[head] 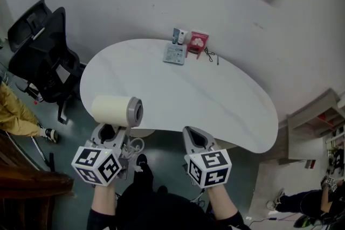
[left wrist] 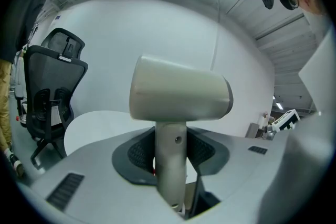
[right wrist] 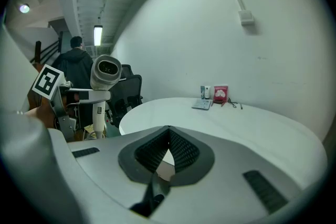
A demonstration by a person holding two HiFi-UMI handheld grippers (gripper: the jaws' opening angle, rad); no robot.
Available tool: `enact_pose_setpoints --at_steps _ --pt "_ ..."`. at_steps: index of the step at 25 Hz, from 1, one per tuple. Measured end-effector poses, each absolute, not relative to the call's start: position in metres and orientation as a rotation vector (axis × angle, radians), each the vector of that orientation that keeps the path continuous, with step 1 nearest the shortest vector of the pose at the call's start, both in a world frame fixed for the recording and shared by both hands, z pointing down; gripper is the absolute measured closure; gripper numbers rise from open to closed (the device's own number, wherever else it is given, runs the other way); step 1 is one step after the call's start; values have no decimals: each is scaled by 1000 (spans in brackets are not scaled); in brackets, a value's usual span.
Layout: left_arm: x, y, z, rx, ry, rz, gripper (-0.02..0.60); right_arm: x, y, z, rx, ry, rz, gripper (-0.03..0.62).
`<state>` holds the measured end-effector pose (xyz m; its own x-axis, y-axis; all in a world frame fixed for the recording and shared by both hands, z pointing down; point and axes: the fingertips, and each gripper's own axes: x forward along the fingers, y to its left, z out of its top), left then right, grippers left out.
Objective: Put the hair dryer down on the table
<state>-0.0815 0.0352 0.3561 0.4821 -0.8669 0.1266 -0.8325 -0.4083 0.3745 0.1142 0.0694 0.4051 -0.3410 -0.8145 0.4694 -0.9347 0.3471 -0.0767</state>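
Note:
The cream hair dryer point(head: 116, 110) stands upright in my left gripper point(head: 110, 132), barrel on top and pointing right, just short of the white table's point(head: 215, 99) near left edge. In the left gripper view the pads clamp its handle point(left wrist: 170, 165) from both sides, below the barrel point(left wrist: 178, 94). A white cord hangs under the gripper. My right gripper point(head: 197, 137) is near the table's front edge with its jaws together and nothing in them. The right gripper view shows the same closed tips point(right wrist: 168, 134), with the hair dryer point(right wrist: 105, 73) off to its left.
At the table's far edge lie a grey booklet point(head: 175, 54), a red box point(head: 198, 43), small bottles point(head: 179, 36) and a thin dark item point(head: 210, 54). A black office chair point(head: 43, 51) stands left of the table. A shelf unit point(head: 318, 121) is at right. A person point(right wrist: 77, 60) stands behind.

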Motion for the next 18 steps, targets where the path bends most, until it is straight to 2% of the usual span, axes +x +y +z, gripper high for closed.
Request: enact_pose_setpoints --at_steps 18 --pt "-120 -78 362 2350 -1324 -83 422 45 -37 409 1535 -2222 495 592"
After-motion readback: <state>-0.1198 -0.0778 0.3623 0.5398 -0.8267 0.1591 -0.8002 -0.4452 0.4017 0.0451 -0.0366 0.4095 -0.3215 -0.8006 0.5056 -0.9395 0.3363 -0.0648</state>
